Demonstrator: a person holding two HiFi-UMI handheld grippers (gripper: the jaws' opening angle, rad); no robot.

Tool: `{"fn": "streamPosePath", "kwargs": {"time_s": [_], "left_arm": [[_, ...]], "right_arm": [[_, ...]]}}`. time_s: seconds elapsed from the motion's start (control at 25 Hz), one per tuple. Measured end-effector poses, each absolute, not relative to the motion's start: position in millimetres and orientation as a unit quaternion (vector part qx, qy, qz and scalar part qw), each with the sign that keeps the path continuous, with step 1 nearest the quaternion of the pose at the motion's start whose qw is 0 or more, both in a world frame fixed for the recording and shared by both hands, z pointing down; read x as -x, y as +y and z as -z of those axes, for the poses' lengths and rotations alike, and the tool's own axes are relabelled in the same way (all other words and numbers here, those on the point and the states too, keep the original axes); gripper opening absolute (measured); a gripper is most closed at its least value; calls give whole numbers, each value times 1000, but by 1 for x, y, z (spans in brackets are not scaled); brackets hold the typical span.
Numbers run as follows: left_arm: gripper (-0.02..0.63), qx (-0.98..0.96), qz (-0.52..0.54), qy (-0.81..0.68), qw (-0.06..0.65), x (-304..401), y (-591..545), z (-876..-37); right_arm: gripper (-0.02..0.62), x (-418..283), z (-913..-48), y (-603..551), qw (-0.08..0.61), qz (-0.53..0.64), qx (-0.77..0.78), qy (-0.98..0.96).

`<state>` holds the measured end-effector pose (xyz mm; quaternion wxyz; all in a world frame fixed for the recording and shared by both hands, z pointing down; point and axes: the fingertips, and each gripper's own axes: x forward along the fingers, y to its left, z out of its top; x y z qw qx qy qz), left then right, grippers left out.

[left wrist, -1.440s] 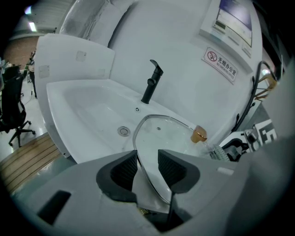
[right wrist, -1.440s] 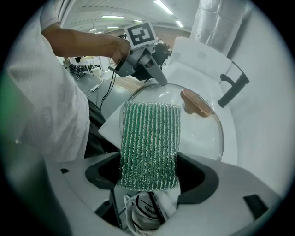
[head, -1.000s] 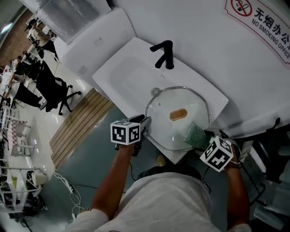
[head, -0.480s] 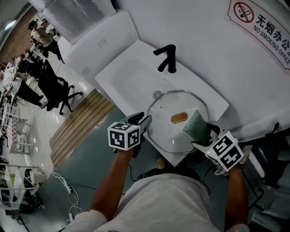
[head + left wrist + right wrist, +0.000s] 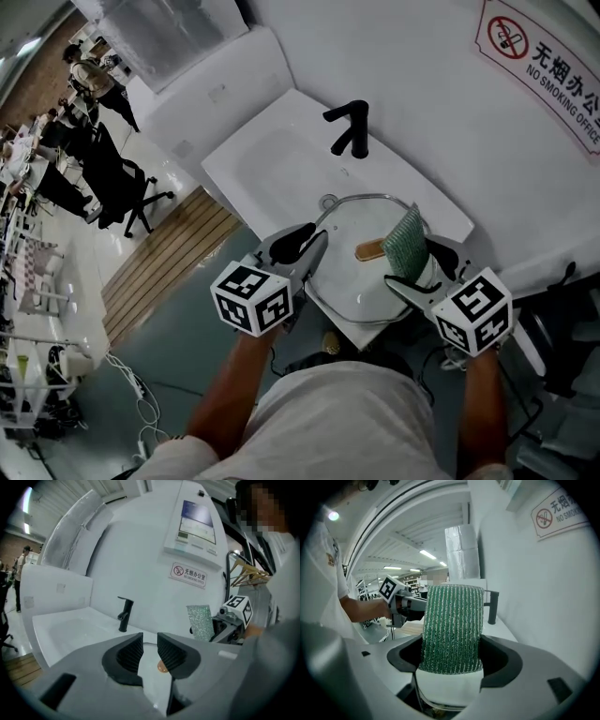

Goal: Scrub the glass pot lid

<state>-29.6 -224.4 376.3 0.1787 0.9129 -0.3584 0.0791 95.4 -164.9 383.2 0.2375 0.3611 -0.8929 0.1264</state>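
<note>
Right tool (image 5: 420, 268) pinches the green scouring pad (image 5: 407, 246) upright, clear of the glass. Left tool (image 5: 310, 242), jaws just narrowing on nothing, hovers beside the glass pot lid (image 5: 361, 281), which lies below both tools across the sink (image 5: 272, 150). I reckon the scrubbing is unfinished.

Black faucet (image 5: 349, 128) at far edge of white sink (image 5: 272, 155). No-smoking sign (image 5: 539, 56) on wall, upper right. Black office chair (image 5: 127, 192) on floor beyond sink's left corner; wooden slatted strip (image 5: 169, 258) nearer.
</note>
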Motion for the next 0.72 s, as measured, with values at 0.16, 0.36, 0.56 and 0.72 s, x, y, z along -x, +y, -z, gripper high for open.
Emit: {"fn": "streamPosePath", "kwargs": {"time_s": [0.16,0.36,0.56,0.72], "left_arm": [[76,-927,-39,-344,143,18,-216,-344],[42,-938,1,-333,100,10,-206,-311],[23,-939,26,-335,74,5,-198,-291],[17,-942,38,-330,55,1,-190,-281]], "right_arm": [[348,-88,-352,-171,151,-124,-369,-909],[348,-79,-320,-172,67,-111,-365,-922],[348,-74,-295,-167,17,-71,-364,-929],[348,-73,-282,-163,-13,-50,-366,-929]]}}
